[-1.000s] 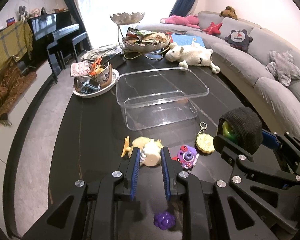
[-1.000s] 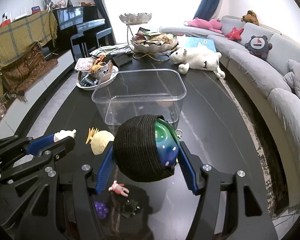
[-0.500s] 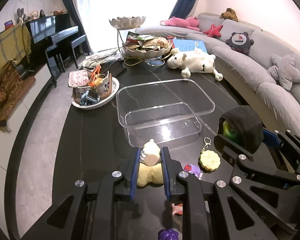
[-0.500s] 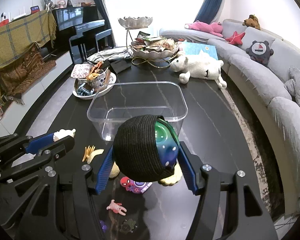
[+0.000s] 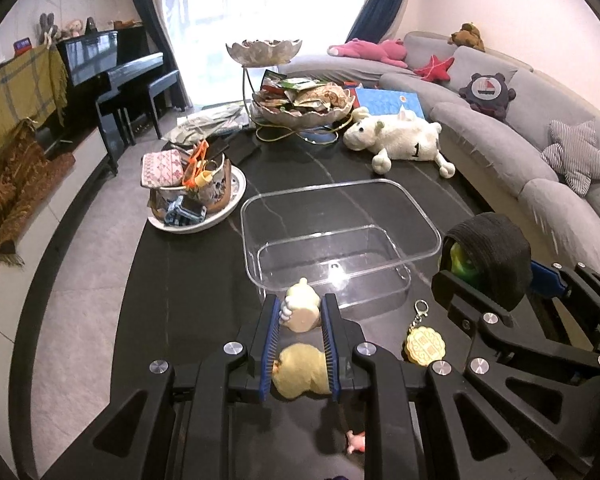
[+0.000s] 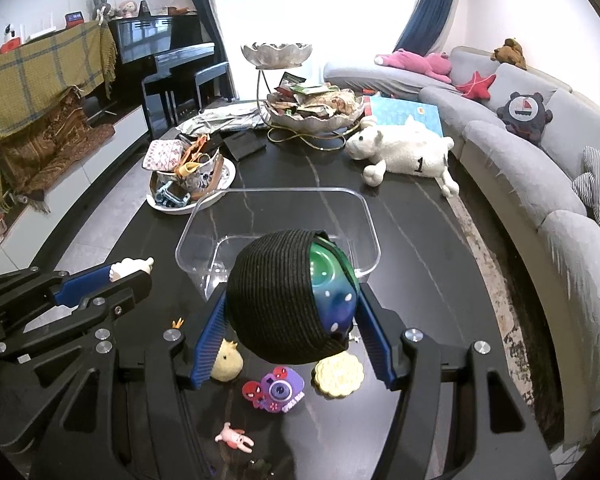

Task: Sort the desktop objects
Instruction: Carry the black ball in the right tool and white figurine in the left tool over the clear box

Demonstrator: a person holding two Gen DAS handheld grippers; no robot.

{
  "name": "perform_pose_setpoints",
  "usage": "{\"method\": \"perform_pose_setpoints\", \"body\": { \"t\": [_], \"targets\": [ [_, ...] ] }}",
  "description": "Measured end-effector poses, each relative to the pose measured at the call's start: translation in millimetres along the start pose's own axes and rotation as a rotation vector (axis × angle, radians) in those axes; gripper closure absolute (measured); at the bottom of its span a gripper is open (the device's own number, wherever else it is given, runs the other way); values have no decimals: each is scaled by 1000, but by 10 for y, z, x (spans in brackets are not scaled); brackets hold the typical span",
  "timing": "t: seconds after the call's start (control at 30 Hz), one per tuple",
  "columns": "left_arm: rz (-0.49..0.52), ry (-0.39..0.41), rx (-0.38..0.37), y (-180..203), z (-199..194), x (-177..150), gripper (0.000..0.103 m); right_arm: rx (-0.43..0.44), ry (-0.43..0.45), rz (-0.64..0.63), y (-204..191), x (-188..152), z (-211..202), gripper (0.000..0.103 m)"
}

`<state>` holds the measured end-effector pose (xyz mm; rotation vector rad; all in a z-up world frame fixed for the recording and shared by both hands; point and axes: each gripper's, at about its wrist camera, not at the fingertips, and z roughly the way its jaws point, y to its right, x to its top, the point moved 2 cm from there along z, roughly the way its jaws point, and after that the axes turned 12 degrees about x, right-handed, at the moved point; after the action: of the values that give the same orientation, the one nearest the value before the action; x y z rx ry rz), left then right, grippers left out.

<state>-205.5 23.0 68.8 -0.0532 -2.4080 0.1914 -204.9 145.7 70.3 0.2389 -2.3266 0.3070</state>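
My left gripper (image 5: 300,312) is shut on a cream toy figure (image 5: 300,308) and holds it above the table, just short of the near rim of the clear plastic bin (image 5: 336,236). My right gripper (image 6: 292,320) is shut on a ball in a black knit cover (image 6: 284,296) with a green-blue face, held near the bin's (image 6: 276,216) front edge. A yellow plush chick (image 5: 300,372), a gold mooncake keychain (image 5: 424,346), a purple camera charm (image 6: 278,390) and a small pink figure (image 6: 234,438) lie on the black table.
A white plate with a cluttered basket (image 5: 192,188) stands left of the bin. A white plush sheep (image 5: 400,140) and a tiered snack stand (image 5: 300,104) are behind it. A grey sofa (image 5: 540,152) curves along the right.
Both grippers have risen and moved forward toward the bin with their objects. The yellow chick now lies under the left gripper, farther back in its view.
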Motion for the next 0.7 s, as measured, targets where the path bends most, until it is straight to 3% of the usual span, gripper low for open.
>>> {"method": "perform_pose_setpoints", "body": {
  "t": [0.2, 0.43, 0.7],
  "targets": [
    [3, -2, -16, 5, 124, 106, 85, -4, -6, -9, 27, 121, 82, 44],
    [26, 16, 28, 30, 217, 227, 85, 10, -10, 6, 84, 213, 211, 44],
    [27, -4, -1, 29, 368, 369, 85, -6, -12, 0, 120, 343, 333, 44]
  ]
}}
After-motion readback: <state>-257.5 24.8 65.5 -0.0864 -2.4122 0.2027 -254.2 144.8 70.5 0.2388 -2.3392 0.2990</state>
